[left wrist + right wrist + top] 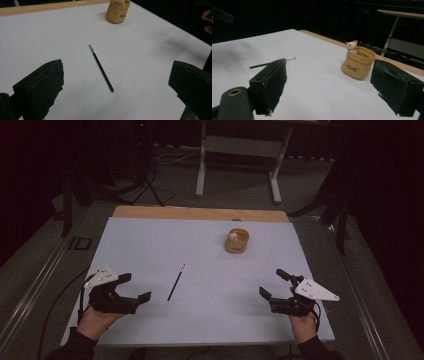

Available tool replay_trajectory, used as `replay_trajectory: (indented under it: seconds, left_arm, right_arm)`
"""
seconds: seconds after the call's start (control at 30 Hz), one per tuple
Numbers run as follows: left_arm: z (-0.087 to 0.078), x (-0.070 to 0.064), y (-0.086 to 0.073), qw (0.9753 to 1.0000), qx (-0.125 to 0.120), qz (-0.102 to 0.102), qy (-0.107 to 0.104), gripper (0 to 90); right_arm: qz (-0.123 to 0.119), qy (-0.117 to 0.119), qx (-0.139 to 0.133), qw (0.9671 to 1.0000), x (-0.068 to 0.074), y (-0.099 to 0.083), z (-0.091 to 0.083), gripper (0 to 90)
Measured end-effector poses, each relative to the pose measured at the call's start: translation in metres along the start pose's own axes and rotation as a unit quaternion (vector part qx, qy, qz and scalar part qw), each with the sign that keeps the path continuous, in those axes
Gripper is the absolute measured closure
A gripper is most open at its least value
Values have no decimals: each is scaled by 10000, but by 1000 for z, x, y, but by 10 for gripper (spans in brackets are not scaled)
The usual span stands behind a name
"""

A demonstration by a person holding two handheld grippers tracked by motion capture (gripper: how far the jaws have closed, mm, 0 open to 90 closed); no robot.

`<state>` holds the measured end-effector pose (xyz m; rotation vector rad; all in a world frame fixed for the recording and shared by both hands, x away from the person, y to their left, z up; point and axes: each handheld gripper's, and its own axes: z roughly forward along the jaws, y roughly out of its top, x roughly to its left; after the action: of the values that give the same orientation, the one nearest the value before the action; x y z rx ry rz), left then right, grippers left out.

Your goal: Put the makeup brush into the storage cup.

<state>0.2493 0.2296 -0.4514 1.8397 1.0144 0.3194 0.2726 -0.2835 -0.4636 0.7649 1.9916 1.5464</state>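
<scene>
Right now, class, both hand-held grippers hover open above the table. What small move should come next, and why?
Probably ease the left hand-held gripper forward toward the thin brush. Its jaws stand open and empty, and the brush lies loose on the white sheet nearest that side, apart from the tan pouch.

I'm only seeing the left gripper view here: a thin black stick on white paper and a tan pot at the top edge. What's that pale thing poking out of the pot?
Observer: In the right gripper view it is a small white bear figure peeking out of the tan pot, which is shaped like a rolled-down paper bag.
Operator: Anything written on it?
Observer: Yes, dark lettering on its front, too small to read.
Operator: Is the other hand holding something?
Observer: No. In the high view the right gripper is open at the table's near right, apart from the brush and the pot.
</scene>
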Motion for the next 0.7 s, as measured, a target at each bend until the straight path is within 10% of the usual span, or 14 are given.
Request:
replay_trajectory:
  seconds: [0.33, 0.7]
  left_arm:
    - [17, -3, 20, 9992, 315, -176, -145, 8]
    - [44, -16, 39, 9937, 1057, -337, 160, 16]
  right_arm:
    - [-6, 96, -15, 10000, 1, 1, 1, 134]
    - [10, 116, -18, 9999, 1, 1, 0, 134]
